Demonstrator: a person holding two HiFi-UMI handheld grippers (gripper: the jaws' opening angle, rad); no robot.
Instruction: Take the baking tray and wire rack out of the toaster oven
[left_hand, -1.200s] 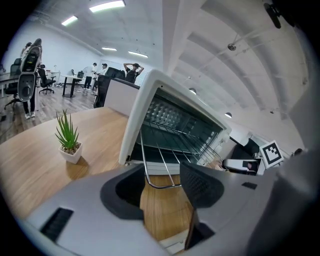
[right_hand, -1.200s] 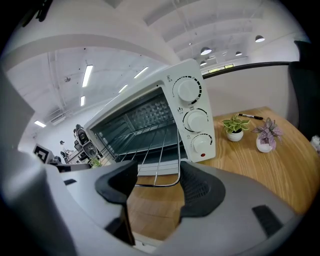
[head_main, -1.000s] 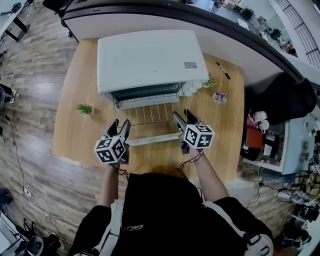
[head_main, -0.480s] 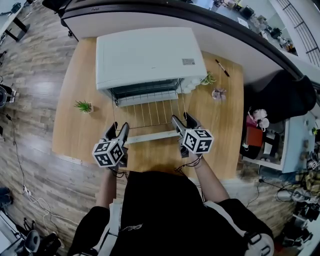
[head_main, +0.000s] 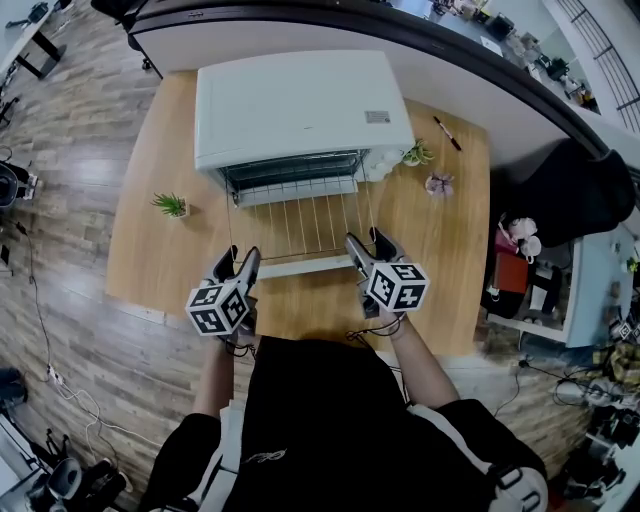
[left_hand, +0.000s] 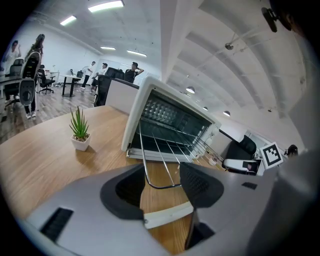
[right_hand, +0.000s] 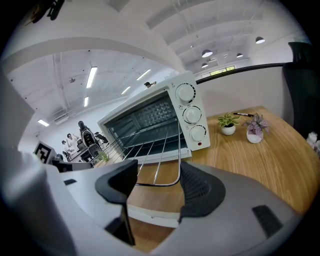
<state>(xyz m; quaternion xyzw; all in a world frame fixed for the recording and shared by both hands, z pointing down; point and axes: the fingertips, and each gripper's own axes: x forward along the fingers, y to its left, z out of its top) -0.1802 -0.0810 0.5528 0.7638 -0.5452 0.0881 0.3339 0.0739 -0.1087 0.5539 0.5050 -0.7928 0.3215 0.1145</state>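
Near the tabletop's (head_main: 150, 255) near edge, the left gripper (head_main: 243, 256) and right gripper (head_main: 365, 241) each hold their jaws wide apart around a front corner of the wire rack (head_main: 300, 228), not clamped. The rack juts halfway out over the open door's white handle (head_main: 305, 266). Behind it, the toaster oven (head_main: 300, 105) stands at the far edge.

Left of the toaster oven (head_main: 300, 105), the table (head_main: 135, 270) is bare except for 1 potted plant (head_main: 170, 206); passage is wide. The right side is tighter: a green plant (head_main: 418, 155), a pink plant (head_main: 438, 188) and a pen (head_main: 447, 140) stand there. The front approach is blocked by the lowered door's white handle (head_main: 305, 266) and the protruding wire rack (head_main: 300, 225).
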